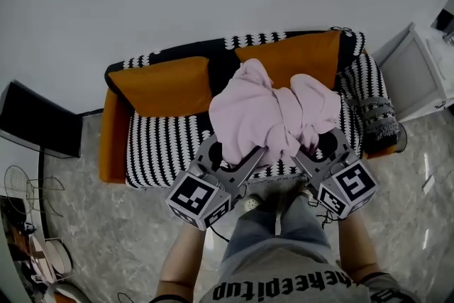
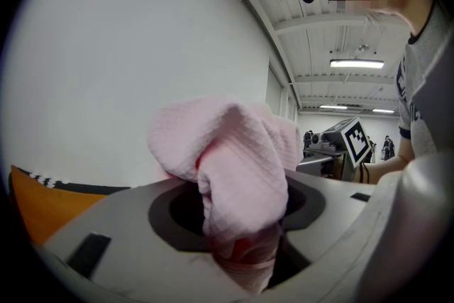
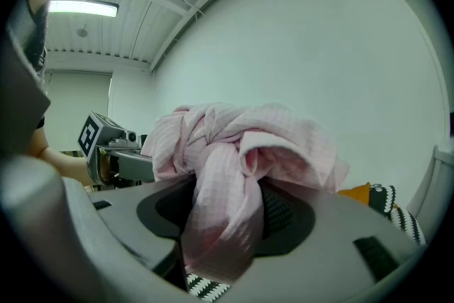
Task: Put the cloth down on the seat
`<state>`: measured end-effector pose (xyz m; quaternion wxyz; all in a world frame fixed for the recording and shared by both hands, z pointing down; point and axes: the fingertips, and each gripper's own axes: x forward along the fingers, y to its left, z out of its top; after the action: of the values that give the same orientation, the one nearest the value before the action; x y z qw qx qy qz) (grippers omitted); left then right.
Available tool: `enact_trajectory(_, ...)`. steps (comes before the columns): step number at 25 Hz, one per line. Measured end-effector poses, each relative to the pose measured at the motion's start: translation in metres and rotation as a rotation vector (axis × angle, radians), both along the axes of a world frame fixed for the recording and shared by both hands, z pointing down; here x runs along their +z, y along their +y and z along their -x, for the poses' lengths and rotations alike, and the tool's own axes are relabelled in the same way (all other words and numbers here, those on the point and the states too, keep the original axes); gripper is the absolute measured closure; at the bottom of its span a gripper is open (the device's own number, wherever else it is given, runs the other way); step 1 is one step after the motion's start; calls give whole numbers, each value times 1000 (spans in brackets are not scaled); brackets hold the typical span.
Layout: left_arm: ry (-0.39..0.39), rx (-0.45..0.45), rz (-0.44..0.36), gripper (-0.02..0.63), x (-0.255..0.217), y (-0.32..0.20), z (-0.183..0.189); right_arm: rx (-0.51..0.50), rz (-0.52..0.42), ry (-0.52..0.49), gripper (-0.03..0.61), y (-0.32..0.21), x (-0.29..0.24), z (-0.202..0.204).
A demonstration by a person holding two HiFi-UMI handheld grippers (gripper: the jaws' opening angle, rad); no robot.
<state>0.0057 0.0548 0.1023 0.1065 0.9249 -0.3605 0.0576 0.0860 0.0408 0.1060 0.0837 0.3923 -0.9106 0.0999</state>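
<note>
The left claw [image 1: 250,158] and right claw [image 1: 306,154] each pinched the bunched pink cloth [image 1: 273,110] over the seat [image 1: 163,142], where a fold snagged in either looked likely to drag it off the near edge.

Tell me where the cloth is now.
Centre of head view: the cloth is clamped by the left gripper and right gripper, over the striped seat.

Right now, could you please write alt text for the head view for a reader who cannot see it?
From above, a bunched pink cloth is held by its near edge in the left gripper and right gripper, jaws shut on it, over the striped seat of a sofa with orange cushions.
</note>
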Motion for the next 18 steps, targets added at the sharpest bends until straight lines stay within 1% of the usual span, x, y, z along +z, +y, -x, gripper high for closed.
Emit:
enact_trajectory(3,16,13,31,348,10,-6,-5,18,10,12,324,-6,9,-4)
enact_trajectory(10,28,42,48,348,16,-7,-5,49,32,23,324,-4,15,-6)
enact_trajectory(18,12,60,68,348,21,-9,-7,55,50,20,324,-6,20,-7)
